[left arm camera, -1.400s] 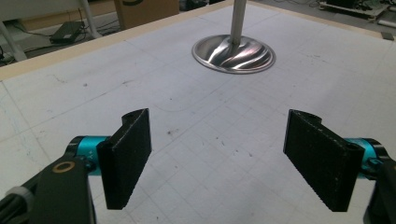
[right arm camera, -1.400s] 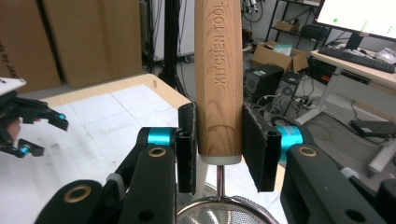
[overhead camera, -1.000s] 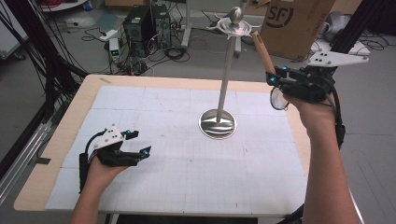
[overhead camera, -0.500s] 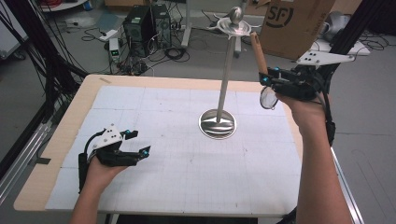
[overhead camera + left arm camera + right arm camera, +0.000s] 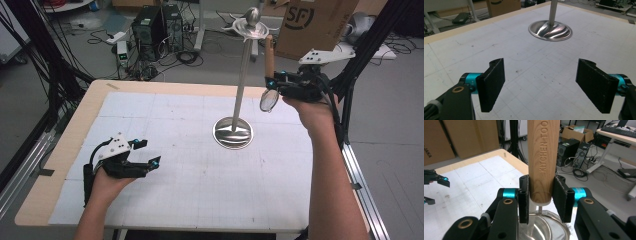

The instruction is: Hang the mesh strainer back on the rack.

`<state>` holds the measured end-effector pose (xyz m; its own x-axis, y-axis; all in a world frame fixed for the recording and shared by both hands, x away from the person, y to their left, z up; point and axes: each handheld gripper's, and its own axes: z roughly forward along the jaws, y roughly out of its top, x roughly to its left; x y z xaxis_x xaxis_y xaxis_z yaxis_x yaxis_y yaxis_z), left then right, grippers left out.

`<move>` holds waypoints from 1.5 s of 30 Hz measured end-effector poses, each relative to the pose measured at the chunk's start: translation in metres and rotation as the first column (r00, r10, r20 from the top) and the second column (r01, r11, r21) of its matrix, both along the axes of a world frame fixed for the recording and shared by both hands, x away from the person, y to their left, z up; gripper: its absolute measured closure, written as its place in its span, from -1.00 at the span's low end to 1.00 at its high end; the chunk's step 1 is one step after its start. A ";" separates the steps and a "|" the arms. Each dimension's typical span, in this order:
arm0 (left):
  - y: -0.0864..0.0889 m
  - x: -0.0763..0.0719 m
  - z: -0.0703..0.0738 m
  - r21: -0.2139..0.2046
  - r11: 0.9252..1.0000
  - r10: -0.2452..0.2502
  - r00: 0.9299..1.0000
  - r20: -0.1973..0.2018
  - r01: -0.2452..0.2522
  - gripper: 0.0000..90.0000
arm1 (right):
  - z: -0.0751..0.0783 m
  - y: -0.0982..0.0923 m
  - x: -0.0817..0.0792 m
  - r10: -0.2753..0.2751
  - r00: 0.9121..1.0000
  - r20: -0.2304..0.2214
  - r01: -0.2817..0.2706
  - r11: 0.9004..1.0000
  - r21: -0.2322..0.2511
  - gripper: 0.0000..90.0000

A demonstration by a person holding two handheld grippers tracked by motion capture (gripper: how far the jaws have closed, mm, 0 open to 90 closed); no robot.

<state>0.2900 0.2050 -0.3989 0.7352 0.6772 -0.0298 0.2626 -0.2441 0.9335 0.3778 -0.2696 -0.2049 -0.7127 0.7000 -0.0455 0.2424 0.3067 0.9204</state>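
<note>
My right gripper, clamped on the wooden handle of a small mesh strainer, has drifted in toward the hook-topped metal stand, nearly ready for hanging, while my left gripper rests wide open on the table.

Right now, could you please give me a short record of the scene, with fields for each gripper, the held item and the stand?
Right gripper: shut on the strainer's wooden handle, raised beside the stand's pole.
Strainer: handle up, mesh bowl hanging below the gripper.
Left gripper: open, nothing between its jaws, low over the table.
Stand: upright, round metal base on the table, hooks at the top.
</note>
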 end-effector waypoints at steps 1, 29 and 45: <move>0.000 0.000 0.000 0.000 1.000 0.000 1.000 0.000 0.000 -0.47 | -0.001 0.001 0.002 0.005 1.000 0.003 -0.005 1.000 -0.001 0.51; -0.001 -0.001 0.000 -0.003 1.000 -0.005 1.000 0.000 0.005 -0.47 | -0.017 -0.007 -0.011 0.001 1.000 -0.003 -0.001 1.000 -0.006 0.16; -0.001 -0.001 0.001 -0.009 1.000 -0.012 1.000 0.000 0.012 -0.47 | -0.034 -0.007 -0.034 0.049 0.999 0.009 -0.049 0.999 0.004 0.05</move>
<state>0.2886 0.2039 -0.3981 0.7431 0.6682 -0.0360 0.2599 -0.2387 0.9357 0.3434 -0.2761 -0.2388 -0.7456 0.6646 -0.0490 0.2193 0.3142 0.9237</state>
